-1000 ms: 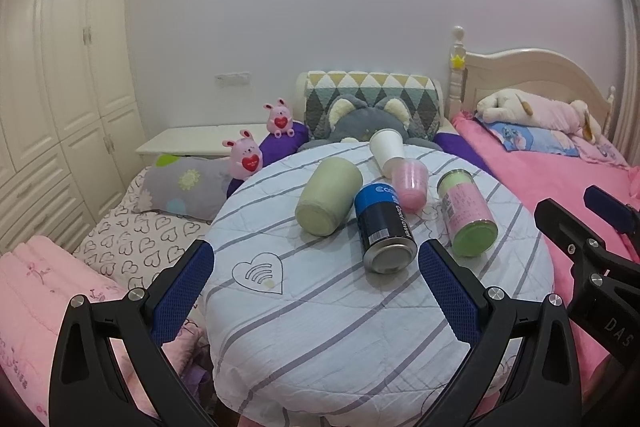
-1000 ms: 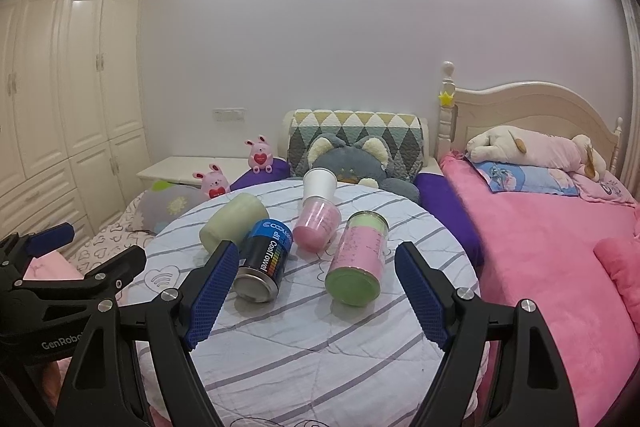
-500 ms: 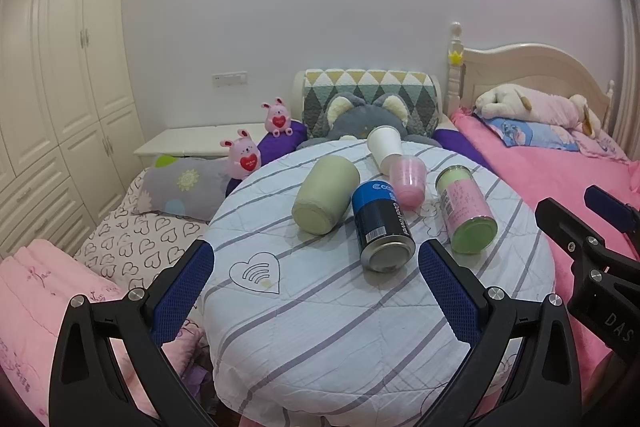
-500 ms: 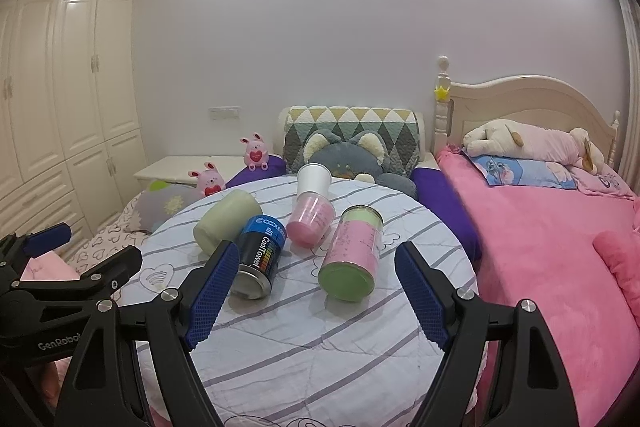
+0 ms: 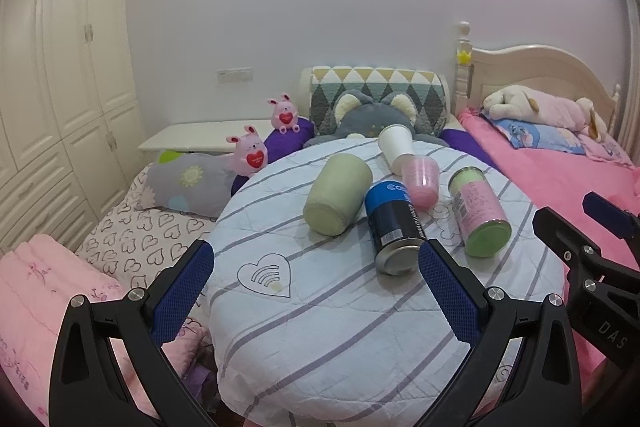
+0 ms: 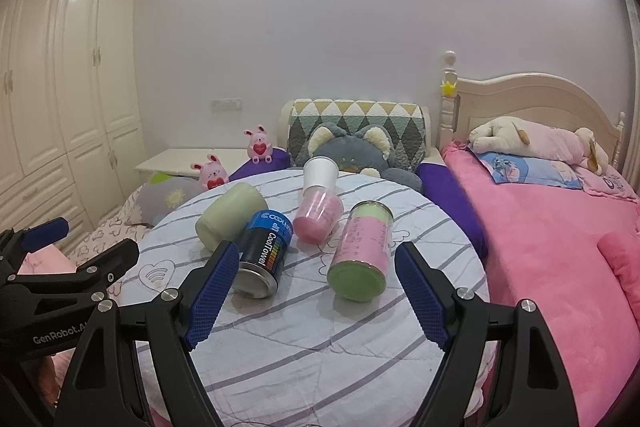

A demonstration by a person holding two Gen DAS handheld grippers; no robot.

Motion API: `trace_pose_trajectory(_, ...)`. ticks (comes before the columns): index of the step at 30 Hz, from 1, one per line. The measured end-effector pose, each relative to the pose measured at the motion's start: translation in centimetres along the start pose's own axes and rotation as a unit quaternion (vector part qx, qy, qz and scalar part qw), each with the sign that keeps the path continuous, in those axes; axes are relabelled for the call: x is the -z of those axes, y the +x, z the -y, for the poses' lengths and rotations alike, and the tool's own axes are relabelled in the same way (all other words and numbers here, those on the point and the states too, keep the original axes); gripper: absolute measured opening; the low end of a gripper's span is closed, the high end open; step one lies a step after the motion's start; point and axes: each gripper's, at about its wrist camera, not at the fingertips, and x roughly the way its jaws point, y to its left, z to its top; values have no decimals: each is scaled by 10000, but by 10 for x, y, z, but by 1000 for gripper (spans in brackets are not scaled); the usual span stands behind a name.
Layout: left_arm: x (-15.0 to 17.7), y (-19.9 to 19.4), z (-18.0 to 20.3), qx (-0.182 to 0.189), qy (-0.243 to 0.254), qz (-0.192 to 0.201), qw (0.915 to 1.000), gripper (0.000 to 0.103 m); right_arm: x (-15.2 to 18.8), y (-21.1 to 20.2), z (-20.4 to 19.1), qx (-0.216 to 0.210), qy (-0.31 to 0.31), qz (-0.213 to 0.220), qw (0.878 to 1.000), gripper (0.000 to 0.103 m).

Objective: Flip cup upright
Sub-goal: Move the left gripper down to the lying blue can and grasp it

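Cups and cans lie tipped over on a round table (image 5: 320, 327) covered with a striped cloth, seen from the left wrist. The left gripper (image 5: 316, 287) hangs over the near edge with its blue-padded fingers (image 5: 182, 293) spread wide and nothing between them. A green cup (image 5: 338, 193) lies on its side near the table's centre, its closed base turned toward the camera. At about 3 o'clock from it lies a blue can (image 5: 394, 227), and further the same way a pink-and-green canister (image 5: 478, 213). At 1 o'clock from the green cup, a pink cup (image 5: 420, 181) and a white cup (image 5: 396, 147) lie nested together. The right gripper (image 5: 592, 227) shows at the 3 o'clock edge of this view.

From the right wrist, the right gripper (image 6: 314, 291) has its fingers (image 6: 422, 293) released and wide apart, holding nothing. Just beyond them lies the pink-and-green canister (image 6: 360, 251), with the blue can (image 6: 262, 253) at 9 o'clock from it. The green cup (image 6: 230, 213) lies at 10 o'clock, touching the can. The pink cup (image 6: 318, 217) and the white cup (image 6: 319, 173) sit at 12 o'clock. The left gripper (image 6: 72, 247) shows at 9 o'clock. A pink bed (image 6: 560, 227) stands at 3 o'clock.
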Motion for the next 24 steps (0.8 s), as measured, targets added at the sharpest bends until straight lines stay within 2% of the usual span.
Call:
trace_pose_trajectory(12,-3,32,-36,-214,-255,-173,9993,103,0,44,-30,-207,-130,-352,9991,82)
trace_pose_trajectory(18,-3,52,-52,-358,-325,-311,9983,103,8,85,-53,-440,-132,-759,9961,82)
trace_pose_trajectory(24,-2,74,-59,-430,-264,-461,9977,103,16,130,-60,-392,69,-1291,9908,82)
